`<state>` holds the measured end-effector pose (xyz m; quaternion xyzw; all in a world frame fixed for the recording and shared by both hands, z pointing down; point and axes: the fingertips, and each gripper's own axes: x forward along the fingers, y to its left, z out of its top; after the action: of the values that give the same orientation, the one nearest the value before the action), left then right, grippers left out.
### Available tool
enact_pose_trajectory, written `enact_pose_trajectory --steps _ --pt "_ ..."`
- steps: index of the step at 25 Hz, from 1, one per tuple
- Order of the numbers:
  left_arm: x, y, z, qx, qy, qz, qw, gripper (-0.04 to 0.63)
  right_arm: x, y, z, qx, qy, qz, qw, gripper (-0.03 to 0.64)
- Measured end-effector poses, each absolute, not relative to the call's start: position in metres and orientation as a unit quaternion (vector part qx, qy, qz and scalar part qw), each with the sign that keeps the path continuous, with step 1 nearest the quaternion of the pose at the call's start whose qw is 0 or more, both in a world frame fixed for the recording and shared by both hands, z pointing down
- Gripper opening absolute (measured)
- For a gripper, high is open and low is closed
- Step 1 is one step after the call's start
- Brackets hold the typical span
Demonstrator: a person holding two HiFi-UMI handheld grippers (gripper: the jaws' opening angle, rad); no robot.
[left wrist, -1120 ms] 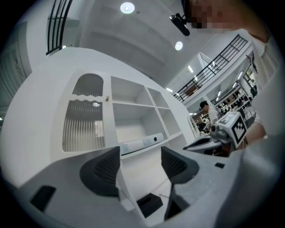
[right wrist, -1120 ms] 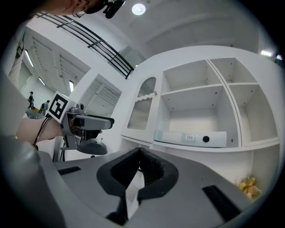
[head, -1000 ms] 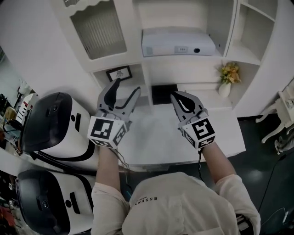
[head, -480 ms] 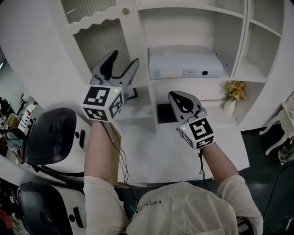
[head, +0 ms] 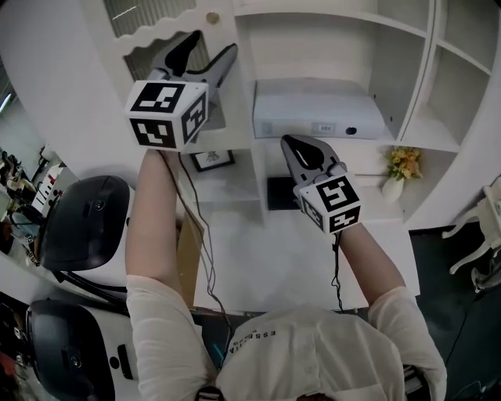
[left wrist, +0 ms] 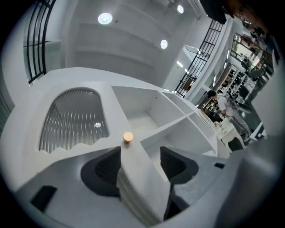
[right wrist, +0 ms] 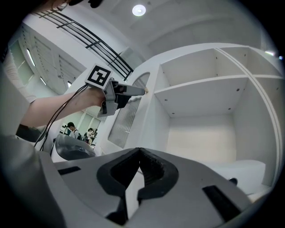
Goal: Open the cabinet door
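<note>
The white cabinet door [head: 161,53] with ribbed glass [left wrist: 73,118] stands closed at the upper left, a small round wooden knob [head: 212,17] on its right edge. My left gripper [head: 206,55] is raised in front of that edge, just below the knob [left wrist: 128,136], and it is open. In the left gripper view the door's white edge strip runs between the left gripper's [left wrist: 140,165] two dark pads without being clamped. My right gripper [head: 300,150] hangs lower, over the counter in front of the open shelves, shut on nothing. The right gripper view shows the right gripper's [right wrist: 139,168] jaws closed together.
A white box-shaped device [head: 317,110] sits on the middle shelf. Below are a small framed picture [head: 211,160], a black pad [head: 282,192] and a vase of yellow flowers [head: 398,166]. The white counter [head: 274,258] lies beneath my arms. Black-and-white rounded machines [head: 78,223] stand at the left.
My left gripper has risen from counter height up to the door's edge below the knob. The right gripper has lifted only slightly and stays shut.
</note>
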<state>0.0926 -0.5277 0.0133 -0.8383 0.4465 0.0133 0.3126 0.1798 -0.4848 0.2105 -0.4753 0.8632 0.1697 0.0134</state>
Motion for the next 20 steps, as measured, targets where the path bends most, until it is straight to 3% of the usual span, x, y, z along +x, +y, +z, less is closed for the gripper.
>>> enact_pose_trajectory --steps 10,12,14,20 --pt "0.097 -0.54 -0.023 -0.817 0.47 -0.013 0.334 0.265 0.184 -0.489 0.211 -0.473 0.863 0.176 0.017 0.015" --pt "0.097 -0.547 -0.024 -0.807 0.483 -0.027 0.337 0.225 0.186 -0.487 0.21 -0.472 0.863 0.177 0.021 0.015" --pt "0.093 -0.553 -0.025 -0.795 0.499 -0.029 0.343 0.133 0.191 -0.486 0.208 -0.472 0.863 0.179 0.026 0.015" --pt "0.091 -0.553 -0.026 -0.784 0.509 -0.036 0.353 0.126 0.203 -0.483 0.21 -0.476 0.861 0.176 0.029 0.015"
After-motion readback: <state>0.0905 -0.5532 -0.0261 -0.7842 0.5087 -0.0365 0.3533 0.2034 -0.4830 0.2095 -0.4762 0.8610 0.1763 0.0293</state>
